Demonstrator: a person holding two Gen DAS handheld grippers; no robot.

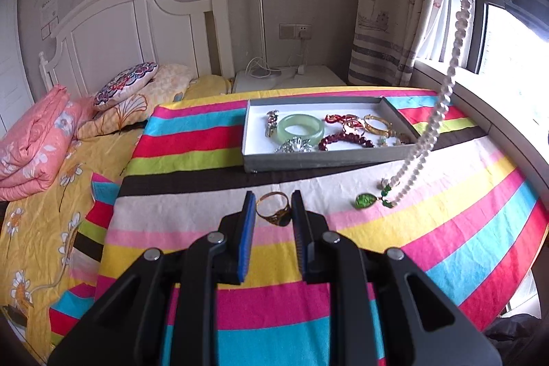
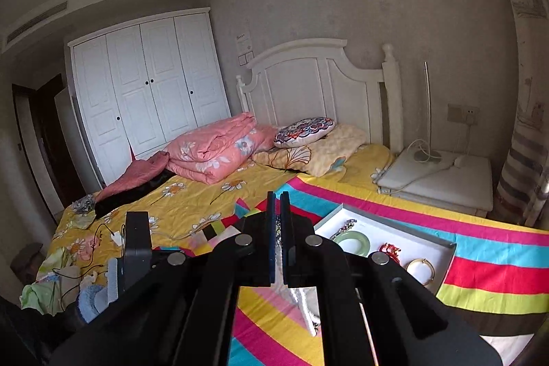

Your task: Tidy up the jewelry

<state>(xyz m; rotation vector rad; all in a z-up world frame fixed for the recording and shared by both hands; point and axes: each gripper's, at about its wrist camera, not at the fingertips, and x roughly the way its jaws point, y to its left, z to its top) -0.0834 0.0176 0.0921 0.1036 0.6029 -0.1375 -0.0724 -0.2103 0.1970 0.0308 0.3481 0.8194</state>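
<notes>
Nearest to us, our left gripper [image 1: 273, 208] is clenched on a gold ring [image 1: 274, 207] with a dark stone, the ring pinched between the two blue pads above the striped cloth [image 1: 446, 239]. In the right wrist view our right gripper [image 2: 278, 204] has its jaws pressed nearly together on the chain end of a pearl necklace [image 1: 442, 102]; the left wrist view shows that gripper high at the upper right by the window, with the pearl strand hanging down from it in a long line. The strand's lower end carries a green pendant [image 1: 364, 200], which lies on the cloth to the right of the ring, so the necklace is only partly lifted.

Just beyond, a shallow grey tray [image 1: 308, 162] with a white floor rests on the cloth. Inside it, from left to right, we see a small brooch, a pale green bangle [image 1: 300, 128], a silver piece in front of the bangle, red beaded pieces [image 1: 345, 139] and a gold bangle [image 1: 375, 126].

Farther off lie the yellow flowered bedsheet [image 1: 37, 235], a folded pink quilt [image 1: 34, 143], a patterned cushion [image 1: 125, 85] and the white headboard [image 1: 137, 19], with a nightstand [image 1: 291, 76] beside the curtain
</notes>
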